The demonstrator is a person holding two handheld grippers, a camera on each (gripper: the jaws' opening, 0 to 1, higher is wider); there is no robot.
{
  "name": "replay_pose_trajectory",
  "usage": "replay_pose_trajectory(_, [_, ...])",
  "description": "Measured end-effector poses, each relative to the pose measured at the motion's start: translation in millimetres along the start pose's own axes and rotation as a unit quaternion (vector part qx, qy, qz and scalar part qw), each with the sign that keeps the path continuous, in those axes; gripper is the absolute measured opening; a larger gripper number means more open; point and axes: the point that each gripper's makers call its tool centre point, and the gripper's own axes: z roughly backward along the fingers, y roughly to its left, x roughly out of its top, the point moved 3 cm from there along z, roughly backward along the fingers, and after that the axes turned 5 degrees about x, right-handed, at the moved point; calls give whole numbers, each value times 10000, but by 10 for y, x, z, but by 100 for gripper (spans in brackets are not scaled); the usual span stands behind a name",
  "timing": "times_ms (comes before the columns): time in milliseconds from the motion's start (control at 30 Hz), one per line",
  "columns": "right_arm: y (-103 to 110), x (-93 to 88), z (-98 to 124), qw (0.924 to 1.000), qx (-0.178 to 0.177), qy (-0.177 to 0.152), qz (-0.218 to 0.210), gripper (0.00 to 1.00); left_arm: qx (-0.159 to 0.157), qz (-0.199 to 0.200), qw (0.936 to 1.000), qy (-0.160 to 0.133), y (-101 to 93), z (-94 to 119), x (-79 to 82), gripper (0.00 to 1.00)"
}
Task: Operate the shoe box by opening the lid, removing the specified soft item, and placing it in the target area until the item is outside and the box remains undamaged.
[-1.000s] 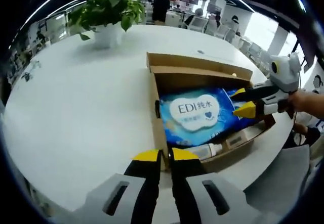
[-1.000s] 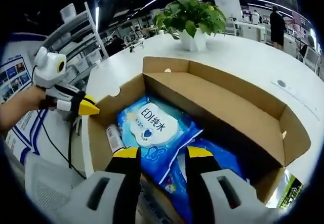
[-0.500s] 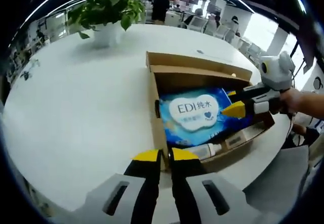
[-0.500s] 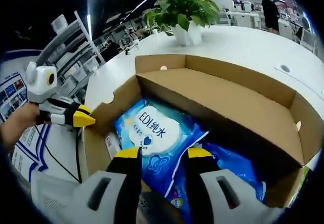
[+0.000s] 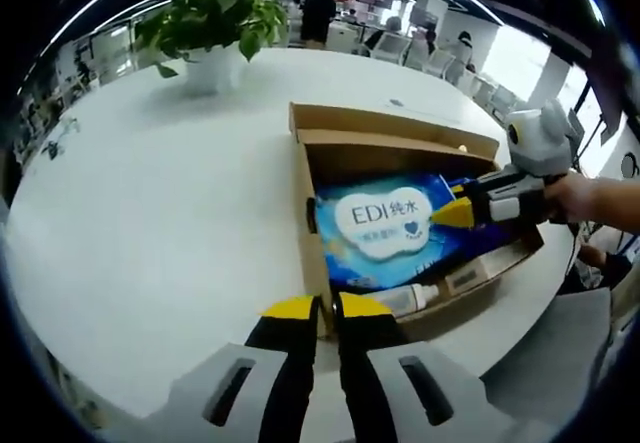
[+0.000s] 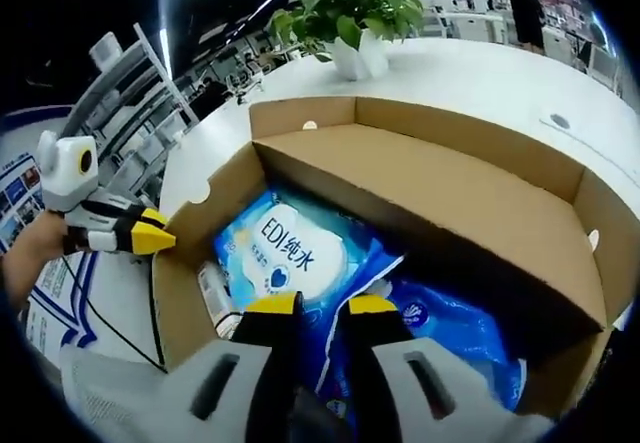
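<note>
Inside open shoe box [image 6: 420, 188]: blue wipes pack [image 6: 290, 263] pinched by right gripper [image 6: 322, 305]; small bottle [image 6: 215, 301]; left gripper [image 5: 326, 308] clenched, empty.

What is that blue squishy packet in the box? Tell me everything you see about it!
The blue soft plastic packet lies flat inside the open brown cardboard shoe box. It looks shiny and crinkly, with a white cloud-shaped label reading "EDI", some Chinese characters and a small dark heart. A small white bottle lies along one edge beside it. The right gripper has its yellow-tipped jaws closed in on the packet's edge, apparently pinching it.
</note>
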Motion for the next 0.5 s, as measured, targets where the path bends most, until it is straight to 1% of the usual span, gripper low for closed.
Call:
replay_pose_trajectory(33, [-1, 0, 18, 10000, -9, 4, -3, 6, 0, 9, 10000, 1, 2, 0, 1, 4])
replay_pose_trajectory(67, [-26, -4, 34, 9999, -91, 37, 40, 2, -5, 26, 10000, 0, 4, 0, 3, 4])
replay_pose_trajectory(100, [-17, -7, 43, 10000, -37, 16, 19, 2, -4, 39, 10000, 6, 6, 1, 2, 4])
replay_pose_trajectory(133, [-6, 1, 44, 9999, -17, -19, -104, 2, -3, 55, 10000, 5, 7, 2, 4, 4])
replay_pose_trajectory(200, [-8, 1, 57, 9999, -31, -14, -156, 1, -4, 56, 10000, 4, 7, 3, 6, 4])
replay_pose_trajectory(400, [38, 39, 120, 9996, -27, -115, -246, 0, 17, 35, 10000, 15, 8, 7, 8, 4])
replay_pose_trajectory(500, [37, 51, 163, 9996, -57, -144, -214, 0, 25, 17, 10000, 22, 7, 9, 8, 4])
